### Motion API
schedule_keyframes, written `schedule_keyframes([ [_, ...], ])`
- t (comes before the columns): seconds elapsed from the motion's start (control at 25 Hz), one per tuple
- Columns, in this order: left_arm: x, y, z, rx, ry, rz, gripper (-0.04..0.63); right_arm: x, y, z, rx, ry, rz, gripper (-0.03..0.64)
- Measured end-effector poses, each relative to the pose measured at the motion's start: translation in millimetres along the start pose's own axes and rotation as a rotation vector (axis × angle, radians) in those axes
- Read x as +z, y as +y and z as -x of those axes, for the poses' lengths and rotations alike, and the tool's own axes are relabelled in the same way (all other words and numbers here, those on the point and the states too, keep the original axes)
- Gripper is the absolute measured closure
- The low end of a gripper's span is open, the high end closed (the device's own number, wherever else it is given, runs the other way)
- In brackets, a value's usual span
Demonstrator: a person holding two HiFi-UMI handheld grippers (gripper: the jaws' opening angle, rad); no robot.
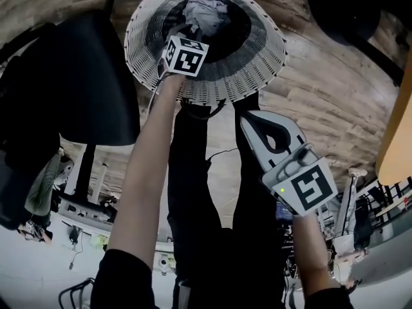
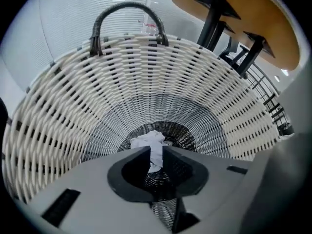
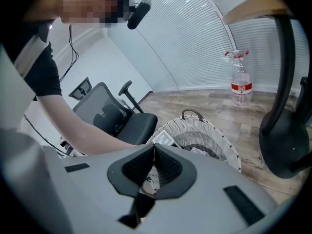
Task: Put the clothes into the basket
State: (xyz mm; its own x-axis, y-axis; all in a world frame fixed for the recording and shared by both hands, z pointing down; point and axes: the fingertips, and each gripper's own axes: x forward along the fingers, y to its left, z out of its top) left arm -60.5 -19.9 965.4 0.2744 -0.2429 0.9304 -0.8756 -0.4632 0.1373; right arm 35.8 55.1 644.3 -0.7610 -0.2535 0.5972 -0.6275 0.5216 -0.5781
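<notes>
A white wicker basket [image 1: 257,63] with a dark handle stands on the wood floor. A pale crumpled cloth [image 1: 207,15] lies at its bottom. My left gripper hangs over the basket's near side, and only its marker cube [image 1: 187,55] shows in the head view. In the left gripper view the left gripper [image 2: 156,152] points down into the basket [image 2: 146,72]. Its jaws stand slightly apart, and the cloth [image 2: 146,141] shows beyond the gap, below them. My right gripper [image 1: 248,118] is shut and empty, short of the basket [image 3: 214,133].
A black office chair [image 1: 96,76] stands left of the basket. Another chair's dark base [image 1: 347,11] is at the far right. A wooden table [image 1: 396,134] edges the right side. A spray bottle [image 3: 240,84] stands on the floor by the blinds. The person's dark trousers [image 1: 193,205] are below.
</notes>
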Motion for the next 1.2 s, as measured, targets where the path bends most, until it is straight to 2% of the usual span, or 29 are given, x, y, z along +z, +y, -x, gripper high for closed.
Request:
schedule_keyframes([
  [0.2, 12.0, -4.3, 47.4, 0.003, -0.008, -0.013, 0.512, 18.0, 17.6, 19.0, 0.021, 0.007, 0.091, 0.600],
  [0.36, 21.6, -11.8, 93.2, 0.002, -0.011, -0.014, 0.512, 46.1, 35.3, 40.3, 0.009, -0.017, 0.106, 0.600],
  [0.64, 51.2, -14.7, 170.8, 0.010, -0.074, 0.070, 0.541, 84.6, 67.2, 82.0, 0.007, -0.047, 0.188, 0.600],
  [0.92, 59.9, -32.5, 248.1, 0.031, -0.118, 0.088, 0.560, 99.1, 99.4, 124.5, 0.005, -0.061, 0.231, 0.600],
  [1.04, 58.5, -38.9, 283.1, 0.041, -0.111, 0.115, 0.566, 103.7, 108.3, 139.7, -0.001, -0.057, 0.255, 0.600],
  [1.2, 68.3, -56.0, 324.6, 0.016, -0.134, 0.136, 0.580, 118.3, 116.7, 167.8, 0.005, -0.079, 0.265, 0.600],
])
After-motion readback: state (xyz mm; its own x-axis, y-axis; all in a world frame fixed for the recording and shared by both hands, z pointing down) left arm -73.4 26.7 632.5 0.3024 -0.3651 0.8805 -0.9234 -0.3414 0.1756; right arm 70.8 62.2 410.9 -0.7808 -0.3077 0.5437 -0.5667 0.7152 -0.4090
